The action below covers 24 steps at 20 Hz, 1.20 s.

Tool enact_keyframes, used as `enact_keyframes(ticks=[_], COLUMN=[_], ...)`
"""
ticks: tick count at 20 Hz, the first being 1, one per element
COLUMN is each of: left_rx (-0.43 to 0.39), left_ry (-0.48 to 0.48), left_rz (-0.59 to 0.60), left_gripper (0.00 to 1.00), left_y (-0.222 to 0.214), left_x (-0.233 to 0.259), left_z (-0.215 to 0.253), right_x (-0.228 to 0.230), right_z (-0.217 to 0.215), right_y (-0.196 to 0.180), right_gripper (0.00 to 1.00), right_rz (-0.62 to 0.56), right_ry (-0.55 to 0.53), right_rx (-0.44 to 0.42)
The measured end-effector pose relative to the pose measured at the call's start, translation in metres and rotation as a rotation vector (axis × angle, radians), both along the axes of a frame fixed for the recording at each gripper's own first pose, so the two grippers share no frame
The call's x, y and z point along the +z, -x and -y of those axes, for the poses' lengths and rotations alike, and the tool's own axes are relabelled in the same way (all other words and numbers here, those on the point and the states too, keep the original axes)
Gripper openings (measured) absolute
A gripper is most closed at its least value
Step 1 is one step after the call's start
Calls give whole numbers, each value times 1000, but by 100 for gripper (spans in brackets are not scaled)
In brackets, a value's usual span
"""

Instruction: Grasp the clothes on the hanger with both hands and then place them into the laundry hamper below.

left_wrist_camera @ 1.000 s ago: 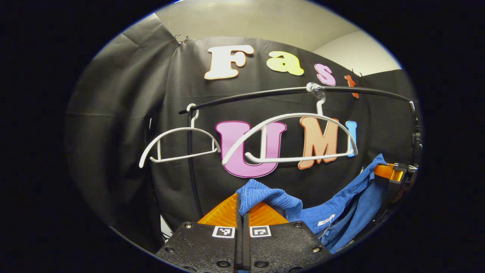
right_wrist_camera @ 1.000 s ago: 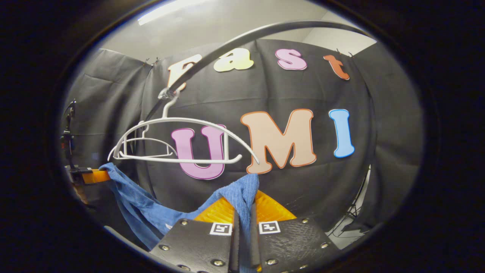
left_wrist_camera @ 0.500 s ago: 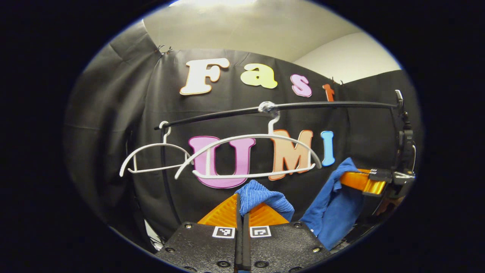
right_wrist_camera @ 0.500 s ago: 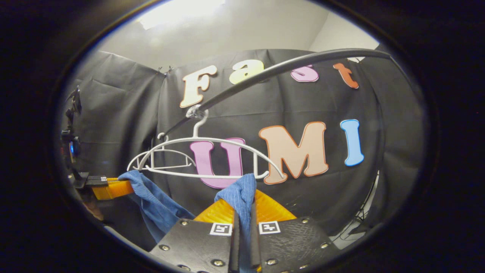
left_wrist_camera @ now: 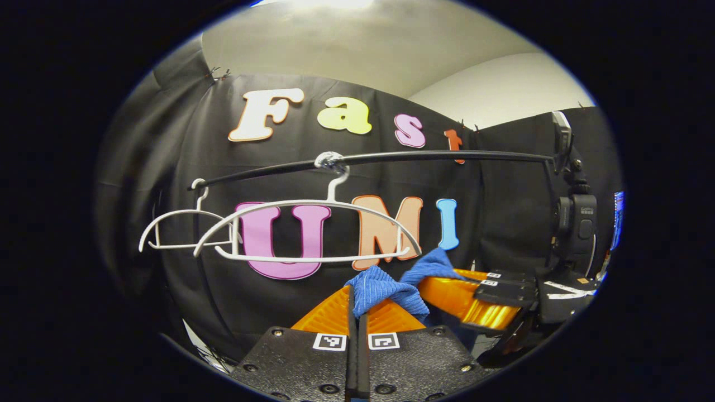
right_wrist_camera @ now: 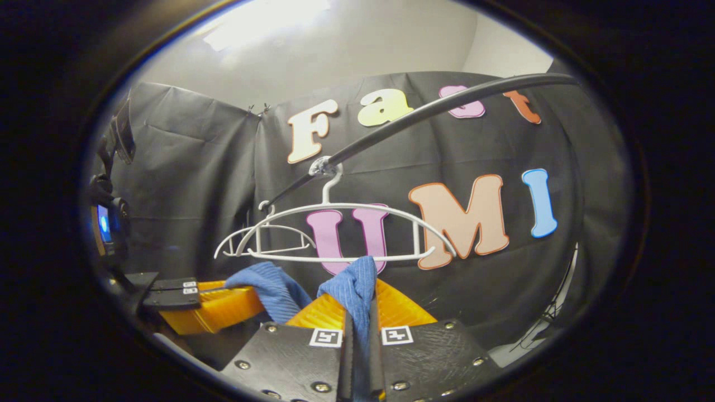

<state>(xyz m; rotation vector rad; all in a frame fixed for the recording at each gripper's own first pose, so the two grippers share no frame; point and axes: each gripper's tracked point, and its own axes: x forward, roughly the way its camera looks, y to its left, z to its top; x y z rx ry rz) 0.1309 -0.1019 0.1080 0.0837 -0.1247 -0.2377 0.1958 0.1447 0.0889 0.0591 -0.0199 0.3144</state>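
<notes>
Left gripper view: the left gripper (left_wrist_camera: 357,304) has its fingers closed on a fold of the blue garment (left_wrist_camera: 385,287), held below the front white hanger (left_wrist_camera: 313,231). A second white hanger (left_wrist_camera: 176,226) hangs farther left on the same black rail (left_wrist_camera: 435,157). The right gripper (left_wrist_camera: 447,279) lies just to the right, fingers pinching another fold of the cloth.

Right gripper view: the right gripper (right_wrist_camera: 357,304) is clamped on the blue garment (right_wrist_camera: 352,290), just under the front hanger (right_wrist_camera: 346,231). The left gripper (right_wrist_camera: 246,298) sits close at the left, also holding cloth. The rail (right_wrist_camera: 424,111) curves overhead.
</notes>
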Motion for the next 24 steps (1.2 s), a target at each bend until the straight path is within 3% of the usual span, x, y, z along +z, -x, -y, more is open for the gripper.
enact_keyframes(ticks=[2, 3, 9, 13, 18, 24], left_rx=[-11, -13, 4, 51, 127, 163], left_ry=[22, 28, 17, 43, 96, 150], left_rz=[6, 8, -11, -40, -82, -169], left_gripper=[0, 0, 0, 0, 0, 0], left_y=[-2, -1, -20, -38, -62, -77], left_x=[-3, -5, -27, -57, -104, -164], left_z=[4, 3, -4, -20, -35, -43], right_x=[-5, -7, -30, -66, -123, -185], right_z=[5, 7, 10, 29, 39, 53], right_y=[-3, -5, -14, -23, -36, -38], right_gripper=[16, 11, 11, 11, 11, 11], right_rz=[-8, -8, -23, -56, -135, -211], right_ry=[-7, -18, 16, 70, 60, 54], right_rx=[-12, -15, -25, -60, -81, -80])
